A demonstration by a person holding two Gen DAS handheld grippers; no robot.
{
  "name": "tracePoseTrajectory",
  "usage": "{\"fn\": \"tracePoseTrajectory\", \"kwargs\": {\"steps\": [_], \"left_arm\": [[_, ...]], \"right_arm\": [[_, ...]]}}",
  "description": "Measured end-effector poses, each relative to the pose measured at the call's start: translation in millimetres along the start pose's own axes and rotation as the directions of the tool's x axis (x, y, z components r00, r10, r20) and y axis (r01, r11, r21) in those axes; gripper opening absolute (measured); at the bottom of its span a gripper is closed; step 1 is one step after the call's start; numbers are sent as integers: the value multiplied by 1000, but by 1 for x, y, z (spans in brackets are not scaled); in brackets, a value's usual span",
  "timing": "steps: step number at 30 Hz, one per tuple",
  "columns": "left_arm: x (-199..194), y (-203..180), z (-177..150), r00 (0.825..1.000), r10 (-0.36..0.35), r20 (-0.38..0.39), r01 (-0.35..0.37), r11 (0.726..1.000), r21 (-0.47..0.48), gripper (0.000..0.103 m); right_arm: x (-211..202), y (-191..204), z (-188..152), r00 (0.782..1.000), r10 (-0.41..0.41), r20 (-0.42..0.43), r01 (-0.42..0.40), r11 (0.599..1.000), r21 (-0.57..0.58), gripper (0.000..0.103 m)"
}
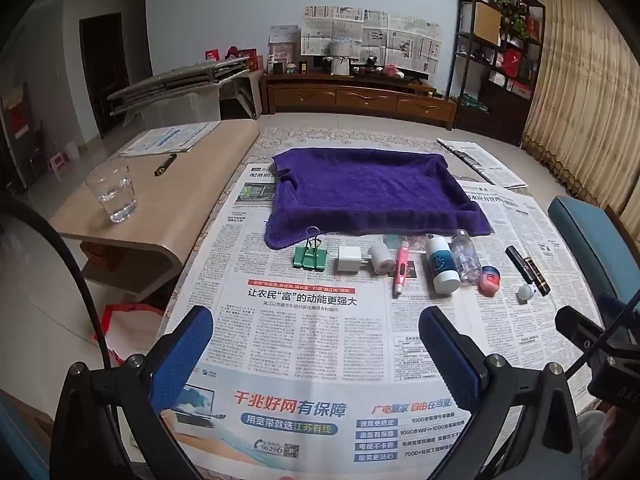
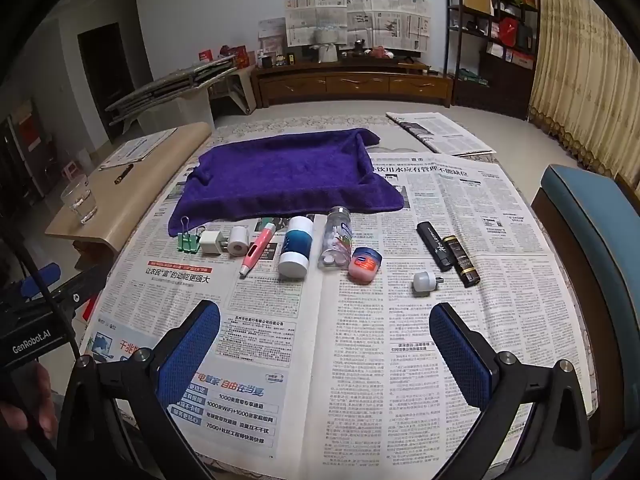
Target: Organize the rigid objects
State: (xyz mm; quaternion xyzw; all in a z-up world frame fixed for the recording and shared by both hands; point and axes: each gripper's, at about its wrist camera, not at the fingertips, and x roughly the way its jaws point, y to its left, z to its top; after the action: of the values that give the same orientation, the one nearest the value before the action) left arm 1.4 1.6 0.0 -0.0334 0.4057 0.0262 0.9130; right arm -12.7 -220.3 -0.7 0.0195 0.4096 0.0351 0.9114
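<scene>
Scene: a table (image 2: 520, 320) spread with newspaper (image 1: 288, 328); a purple towel (image 1: 368, 188), shaped like a shallow tray, lies at the far side.
Row of objects: small rigid items lie in a left-to-right line just in front of the towel, none on it yet.
Left end of row: a green binder clip (image 1: 309, 258), then a white charger plug (image 1: 349, 264) and a small white roll (image 1: 381, 258).
Middle of row: a pink pen-like tool (image 1: 400, 270), a white and blue bottle (image 1: 440, 266), a clear pill bottle (image 1: 466, 256) and a small pink jar (image 1: 491, 280).
Right end of row: a white night-light plug (image 2: 425, 282), a black lighter (image 2: 434, 246) and a black and gold tube (image 2: 464, 260).
Left gripper (image 1: 316, 352): empty, fingers spread wide, hovering over the newspaper short of the row.
Right gripper (image 2: 325, 352): empty, fingers spread wide, also short of the row.
Key relation, left: the binder clip and charger plug lie straight ahead of the left gripper, slightly left of its centre line, so the left hand looks nearer to them.
Key relation, right: the pink jar and night-light plug lie ahead of the right gripper, near its centre line; the lighter and tube sit further right.
Long axes: the bottles, pen-like tool, lighter and tube all run roughly front to back, so fingers closing sideways would cross their narrow width.
Likely stage: the task appears to be at its start.
</scene>
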Motion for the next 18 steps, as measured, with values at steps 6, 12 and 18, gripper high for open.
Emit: {"fn": "tracePoseTrajectory", "kwargs": {"steps": [6, 12, 18], "left_arm": [[-2, -4, -2, 1000, 16, 27, -17, 999, 34, 103], [-4, -4, -8, 999, 21, 26, -21, 999, 24, 103], [0, -4, -10, 1000, 16, 26, -17, 999, 33, 103]], "right_arm": [[-2, -2, -4, 1000, -11, 13, 11, 1000, 8, 103], [1, -5, -6, 1000, -21, -13, 21, 1000, 10, 103], [1, -6, -7, 1000, -23, -10, 23, 1000, 18, 103]]}}
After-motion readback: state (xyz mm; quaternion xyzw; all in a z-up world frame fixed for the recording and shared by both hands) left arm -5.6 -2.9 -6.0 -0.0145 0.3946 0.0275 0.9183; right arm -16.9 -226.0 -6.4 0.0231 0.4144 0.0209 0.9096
